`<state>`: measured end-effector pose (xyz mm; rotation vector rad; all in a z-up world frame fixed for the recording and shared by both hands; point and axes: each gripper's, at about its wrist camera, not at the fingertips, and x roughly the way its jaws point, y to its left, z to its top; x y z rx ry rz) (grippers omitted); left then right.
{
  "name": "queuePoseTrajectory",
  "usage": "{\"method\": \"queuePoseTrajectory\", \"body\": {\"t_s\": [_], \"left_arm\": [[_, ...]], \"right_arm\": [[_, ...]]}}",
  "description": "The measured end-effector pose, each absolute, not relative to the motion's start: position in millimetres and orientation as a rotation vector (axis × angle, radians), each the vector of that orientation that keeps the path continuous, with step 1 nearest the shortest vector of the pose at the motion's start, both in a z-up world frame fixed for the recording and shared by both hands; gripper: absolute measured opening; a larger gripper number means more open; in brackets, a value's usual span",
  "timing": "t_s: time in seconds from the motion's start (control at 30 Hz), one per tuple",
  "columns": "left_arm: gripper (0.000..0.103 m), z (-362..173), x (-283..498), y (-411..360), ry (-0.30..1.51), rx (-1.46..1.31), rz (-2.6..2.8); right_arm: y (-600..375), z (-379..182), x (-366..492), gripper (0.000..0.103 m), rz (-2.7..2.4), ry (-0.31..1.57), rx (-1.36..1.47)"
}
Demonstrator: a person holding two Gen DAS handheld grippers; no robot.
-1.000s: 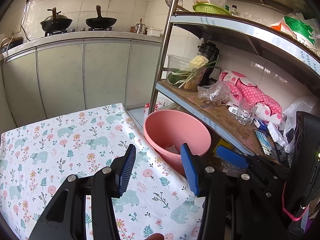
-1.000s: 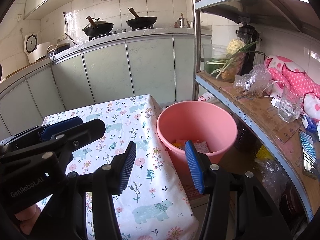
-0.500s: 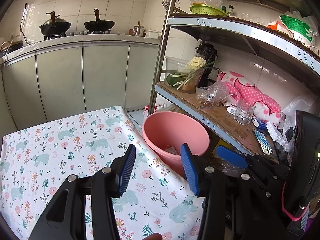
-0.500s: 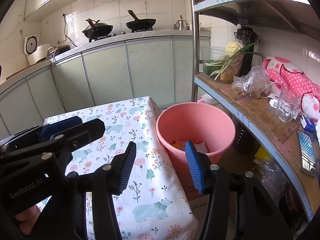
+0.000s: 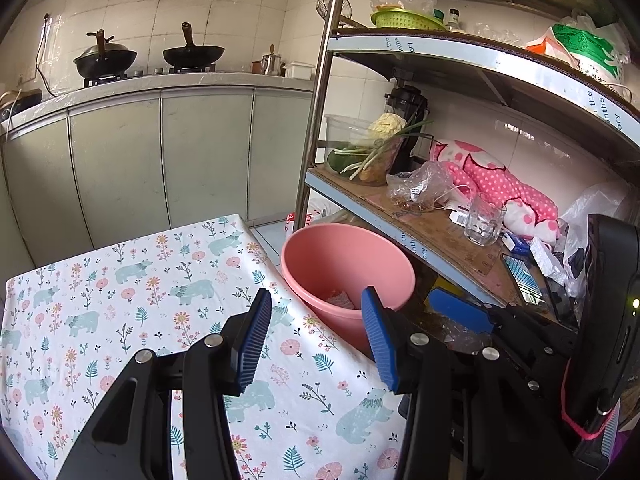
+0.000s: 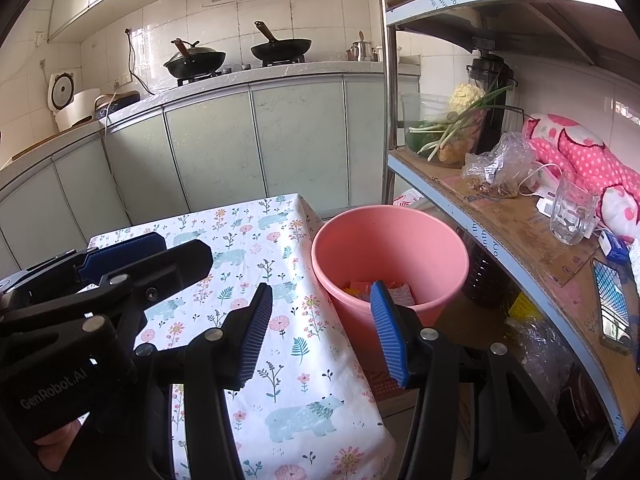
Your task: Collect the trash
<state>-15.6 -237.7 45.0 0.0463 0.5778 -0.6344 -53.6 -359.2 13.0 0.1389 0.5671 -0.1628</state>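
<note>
A pink plastic bin (image 5: 348, 264) (image 6: 390, 248) stands on the floor at the right edge of the table, with a few wrappers (image 6: 380, 290) lying at its bottom. My left gripper (image 5: 316, 312) hovers open over the table's right edge, empty, just short of the bin. My right gripper (image 6: 318, 308) is also open and empty, its right pad in front of the bin's rim. In the right wrist view the left gripper (image 6: 120, 256) shows at the left over the table; the right gripper's blue pad (image 5: 460, 312) shows at the right of the left wrist view.
The table wears a floral bear-print cloth (image 5: 132, 292). A metal shelf (image 6: 520, 232) to the right holds a glass (image 6: 572, 208), a plastic bag, vegetables, a pink toy and a phone. Its steel post (image 5: 316, 120) rises behind the bin. Kitchen cabinets (image 6: 256, 148) with woks line the back.
</note>
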Motion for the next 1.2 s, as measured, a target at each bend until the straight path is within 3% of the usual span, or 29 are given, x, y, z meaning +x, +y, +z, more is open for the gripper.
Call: {"method": "queuePoseTrajectory", "body": {"t_s": [1.2], "left_arm": [[0.046, 43.3, -18.1, -244.3, 0.580, 0.066, -0.653]], "right_arm": [[-360.0, 10.8, -50.8, 0.052, -0.167, 0.583, 0.146]]}}
